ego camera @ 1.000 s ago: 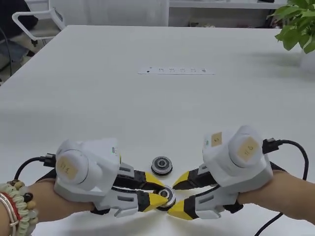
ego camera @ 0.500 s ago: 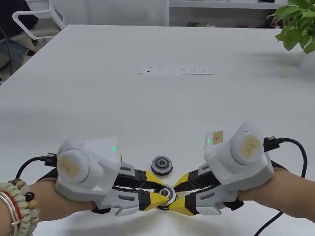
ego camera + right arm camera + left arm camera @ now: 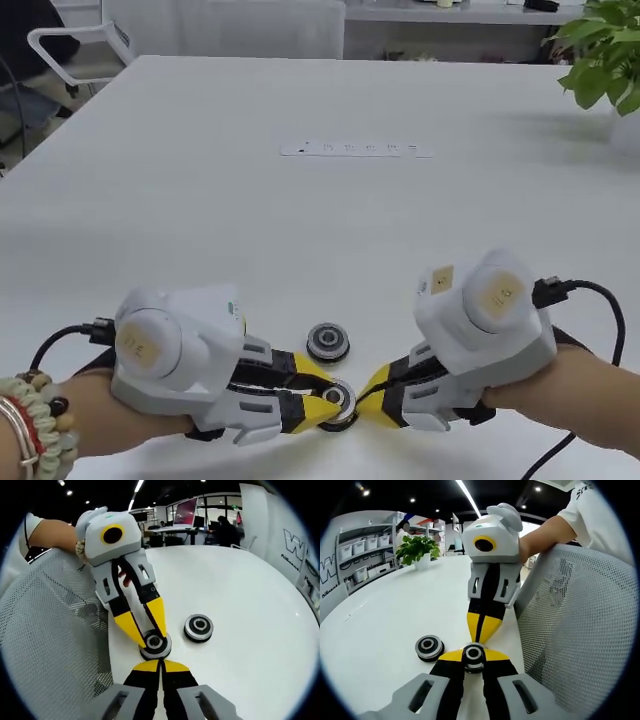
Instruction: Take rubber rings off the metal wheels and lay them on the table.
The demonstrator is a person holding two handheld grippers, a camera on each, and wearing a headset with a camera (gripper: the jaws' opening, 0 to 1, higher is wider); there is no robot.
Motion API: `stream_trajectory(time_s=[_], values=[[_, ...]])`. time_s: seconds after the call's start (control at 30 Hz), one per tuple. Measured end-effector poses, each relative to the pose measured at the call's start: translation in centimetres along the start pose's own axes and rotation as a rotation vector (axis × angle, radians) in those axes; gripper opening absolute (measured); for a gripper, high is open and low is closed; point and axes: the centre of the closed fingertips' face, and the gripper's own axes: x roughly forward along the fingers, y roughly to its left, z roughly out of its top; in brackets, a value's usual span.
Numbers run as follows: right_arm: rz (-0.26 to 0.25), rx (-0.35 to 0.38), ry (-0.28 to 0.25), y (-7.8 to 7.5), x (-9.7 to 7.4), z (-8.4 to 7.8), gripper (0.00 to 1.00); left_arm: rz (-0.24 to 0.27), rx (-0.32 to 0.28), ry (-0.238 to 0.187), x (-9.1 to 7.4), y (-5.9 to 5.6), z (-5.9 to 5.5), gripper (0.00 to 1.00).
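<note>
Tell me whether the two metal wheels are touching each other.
Apart. The right gripper view shows bare table between the gripped wheel and the loose wheel.

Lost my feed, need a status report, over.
Left gripper clamped on wheel. Right gripper shut, tips at its rim; grip unclear. Second wheel beside, apart, not blocking.

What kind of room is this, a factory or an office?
Most likely an office or lab meeting area: a large white table with a built-in socket strip, a potted plant, and shelves of storage bins.
</note>
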Motion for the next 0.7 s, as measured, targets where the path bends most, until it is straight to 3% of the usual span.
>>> stream_trajectory(time_s=[0.1, 0.17, 0.37, 0.43, 0.6, 0.7], values=[[-0.014, 0.120, 0.014, -0.4, 0.0, -0.1, 0.00, 0.005, 0.000, 0.002, 0.0, 0.1, 0.0, 0.08], [-0.017, 0.135, 0.025, -0.4, 0.0, -0.1, 0.00, 0.007, -0.001, 0.002, 0.0, 0.1, 0.0, 0.08], [-0.005, 0.354, 0.023, -0.5, -0.1, -0.3, 0.00, 0.007, -0.001, 0.001, 0.0, 0.1, 0.1, 0.08], [-0.003, 0.435, 0.009, -0.6, -0.2, -0.2, 0.00, 0.007, 0.000, 0.002, 0.1, 0.1, 0.1, 0.08], [0.074, 0.670, -0.087, -1.0, -0.5, 0.1, 0.00, 0.007, -0.003, -0.001, 0.1, 0.1, 0.1, 0.08], [0.120, 0.767, -0.139, -1.0, -0.8, 0.7, 0.00, 0.010, -0.003, -0.001, 0.1, 0.2, 0.1, 0.08]])
